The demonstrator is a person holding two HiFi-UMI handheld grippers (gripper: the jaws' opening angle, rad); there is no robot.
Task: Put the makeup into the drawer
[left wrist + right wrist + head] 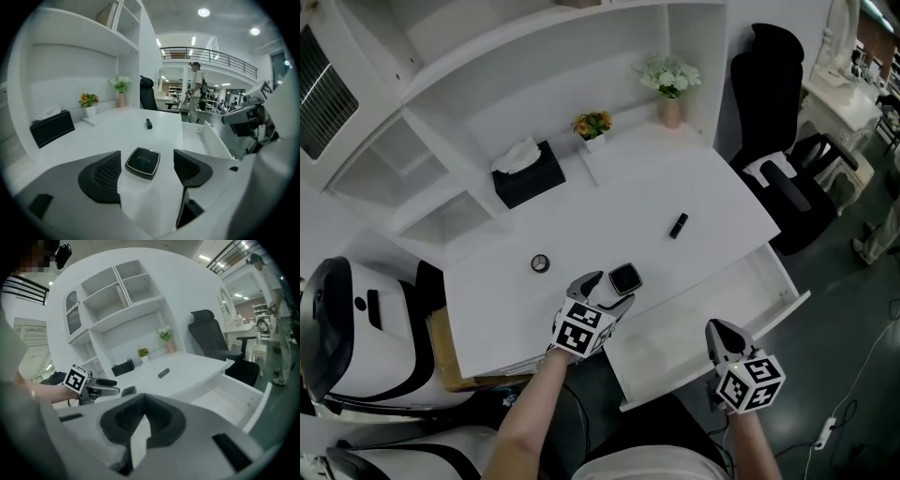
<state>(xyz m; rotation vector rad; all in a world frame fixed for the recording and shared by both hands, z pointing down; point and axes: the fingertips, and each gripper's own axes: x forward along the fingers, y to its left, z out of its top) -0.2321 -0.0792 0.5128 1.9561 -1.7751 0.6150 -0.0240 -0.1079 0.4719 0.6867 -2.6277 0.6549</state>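
Conceivably the left gripper (148, 174), jaws wide apart flanking the ungripped compact (142, 162), could knock it forward by closing off-centre, while the right gripper (140, 427) sits closed and empty.

Black square compact (142, 162) lies flat between the parted jaws of your left claw (146, 174); white drawer (684, 328) pulled out to its right.

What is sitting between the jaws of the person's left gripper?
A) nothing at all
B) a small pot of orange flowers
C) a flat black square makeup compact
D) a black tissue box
C: the left gripper view shows the black square compact lying on the white desk between the spread jaws of the left gripper, with a gap on each side.
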